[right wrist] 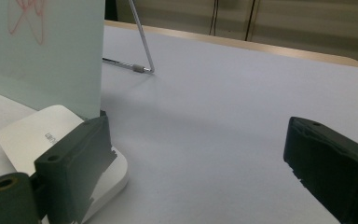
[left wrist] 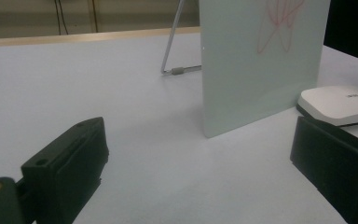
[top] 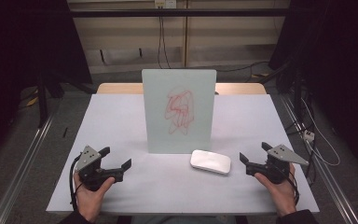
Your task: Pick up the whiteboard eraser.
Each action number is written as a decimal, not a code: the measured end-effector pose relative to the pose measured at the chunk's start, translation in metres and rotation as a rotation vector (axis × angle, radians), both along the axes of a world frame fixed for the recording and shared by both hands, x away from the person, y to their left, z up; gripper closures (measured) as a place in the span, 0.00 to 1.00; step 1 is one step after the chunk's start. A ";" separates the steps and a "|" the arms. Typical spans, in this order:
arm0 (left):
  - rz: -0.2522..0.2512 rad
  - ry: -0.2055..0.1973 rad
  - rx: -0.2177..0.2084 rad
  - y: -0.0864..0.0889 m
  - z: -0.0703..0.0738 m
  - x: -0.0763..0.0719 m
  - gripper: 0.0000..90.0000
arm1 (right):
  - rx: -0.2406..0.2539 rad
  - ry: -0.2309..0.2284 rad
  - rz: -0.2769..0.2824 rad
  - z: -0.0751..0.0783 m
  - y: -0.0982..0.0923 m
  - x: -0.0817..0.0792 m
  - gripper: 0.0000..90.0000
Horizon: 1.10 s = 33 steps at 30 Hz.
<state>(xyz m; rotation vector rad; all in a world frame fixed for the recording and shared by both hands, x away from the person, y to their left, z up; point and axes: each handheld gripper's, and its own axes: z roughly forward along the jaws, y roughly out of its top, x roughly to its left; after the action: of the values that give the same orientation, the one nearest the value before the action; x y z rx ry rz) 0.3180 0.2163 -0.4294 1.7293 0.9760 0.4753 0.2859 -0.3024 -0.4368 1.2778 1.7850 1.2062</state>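
I hold both tools low over the near edge of the desk [top: 121, 116], one toward each near corner, so that the middle stays free. The left gripper [top: 117, 163] has its jaws wide apart with nothing between them, and so does the right gripper [top: 252, 153] — both are ready, neither is gripping. The board [top: 179, 111] stands upright in the middle of the desk, propped from behind on a wire stand [left wrist: 173, 51] so that its red scribble [top: 179, 111] faces me. The white eraser [top: 210, 161] lies flat just in front of the board's right bottom corner, close to my right gripper — I judge it sits there so the right tool can take it and wipe the scribble off.
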 end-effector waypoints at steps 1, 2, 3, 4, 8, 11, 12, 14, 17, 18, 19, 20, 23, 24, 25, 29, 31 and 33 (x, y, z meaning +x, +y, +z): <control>0.001 0.001 0.002 0.000 0.000 0.000 0.04 | 0.000 0.000 0.000 0.000 0.000 0.000 0.08; 0.003 -0.001 0.002 0.000 0.000 0.000 0.04 | 0.003 0.002 0.005 0.000 0.000 0.000 0.08; 0.002 0.003 -0.001 0.000 0.000 0.001 0.04 | 0.003 0.003 0.007 0.000 0.000 0.000 0.07; 0.002 0.003 -0.001 0.000 0.000 0.001 0.04 | 0.003 0.003 0.007 0.000 0.000 0.000 0.07; 0.004 0.005 -0.001 0.000 -0.001 0.001 0.04 | 0.008 0.007 0.018 0.000 0.000 0.000 0.07; 0.005 0.013 0.003 0.001 -0.001 0.002 0.04 | 0.012 0.013 0.016 0.001 -0.001 0.000 0.07; 0.007 0.017 0.002 0.001 -0.002 0.002 0.04 | 0.012 0.017 0.016 0.001 -0.001 0.000 0.07; 0.008 0.018 0.003 0.000 -0.002 0.002 0.04 | 0.013 0.019 0.019 0.001 -0.001 -0.001 0.07; 0.003 0.017 0.008 0.000 -0.002 0.002 0.04 | 0.024 0.028 0.024 0.002 -0.001 -0.004 0.06; 0.000 0.014 0.004 0.000 -0.001 0.001 0.04 | 0.025 0.044 0.034 0.002 -0.001 -0.005 0.05; 0.000 0.014 0.004 0.000 -0.001 0.001 0.04 | 0.026 0.050 0.037 0.002 -0.001 -0.005 0.05; 0.003 0.013 0.004 0.000 -0.001 0.001 0.04 | 0.026 0.050 0.037 0.002 -0.001 -0.005 0.05; 0.003 0.016 0.006 0.002 -0.001 0.001 0.04 | 0.027 0.068 0.064 0.002 0.002 -0.004 0.06; 0.005 0.017 0.002 0.002 -0.002 0.001 0.04 | 0.028 0.074 0.072 0.002 0.003 -0.004 0.06; 0.004 0.017 0.001 0.002 -0.002 0.000 0.04 | 0.028 0.074 0.072 0.002 0.003 -0.004 0.06; 0.005 0.011 0.004 0.002 0.000 -0.001 0.04 | 0.019 0.092 0.106 0.003 0.009 -0.002 0.07; 0.001 0.012 0.010 0.002 -0.001 -0.002 0.04 | 0.011 0.100 0.134 0.004 0.012 -0.002 0.07; 0.002 0.013 0.012 0.002 -0.001 -0.001 0.04 | 0.007 0.102 0.158 0.005 0.015 -0.003 0.09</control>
<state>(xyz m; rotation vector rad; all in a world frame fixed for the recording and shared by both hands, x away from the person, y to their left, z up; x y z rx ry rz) 0.3166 0.2186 -0.4301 1.7445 0.9864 0.4726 0.2832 -0.2875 -0.4318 1.2410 1.9887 1.2529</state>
